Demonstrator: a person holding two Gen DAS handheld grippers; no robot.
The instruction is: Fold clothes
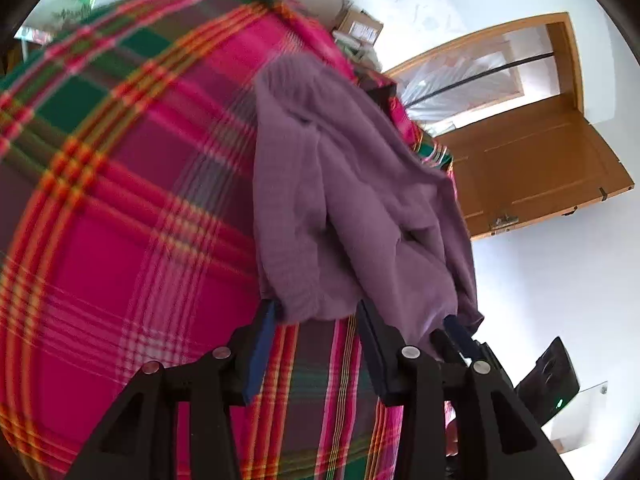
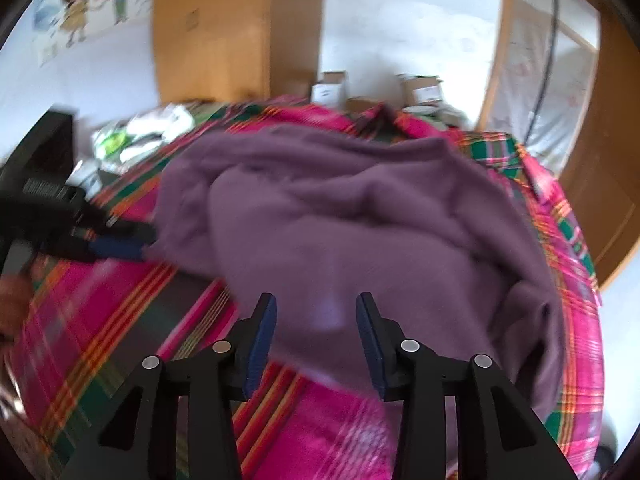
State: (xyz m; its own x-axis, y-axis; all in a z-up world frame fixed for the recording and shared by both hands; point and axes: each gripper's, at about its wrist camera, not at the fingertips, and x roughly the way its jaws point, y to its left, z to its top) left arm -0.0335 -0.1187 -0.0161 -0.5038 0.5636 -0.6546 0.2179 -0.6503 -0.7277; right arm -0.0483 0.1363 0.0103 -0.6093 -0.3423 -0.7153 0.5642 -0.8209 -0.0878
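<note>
A purple garment (image 1: 352,200) lies crumpled on a bed covered with a plaid blanket (image 1: 120,220) in pink, green and orange. In the left wrist view the garment runs from the far part of the bed down to the left gripper (image 1: 316,320), and its near edge sits in the gap between the two blue-padded fingers. The jaws stand apart, and the cloth is not pinched between them. Just to the right of this gripper, the tip of another black tool with a blue pad touches the lower right corner of the garment (this is the right gripper, seen from the side, and this view does not show its jaws clearly).

In the right wrist view the right gripper (image 2: 316,316) is also wide apart, with the near fold of the garment (image 2: 340,220) lying between and beyond its fingers; the picture is blurred here, so I cannot tell if the pads touch the cloth. At the left edge of this view the left gripper (image 2: 120,242) reaches in low over the blanket (image 2: 312,432) and meets the left edge of the garment.

Behind the bed stand some cardboard boxes (image 2: 420,88) against a white wall. A wooden door (image 1: 532,164) stands open on the right, and a wooden wardrobe (image 2: 236,28) is near the wall with cartoon stickers (image 2: 96,0).
</note>
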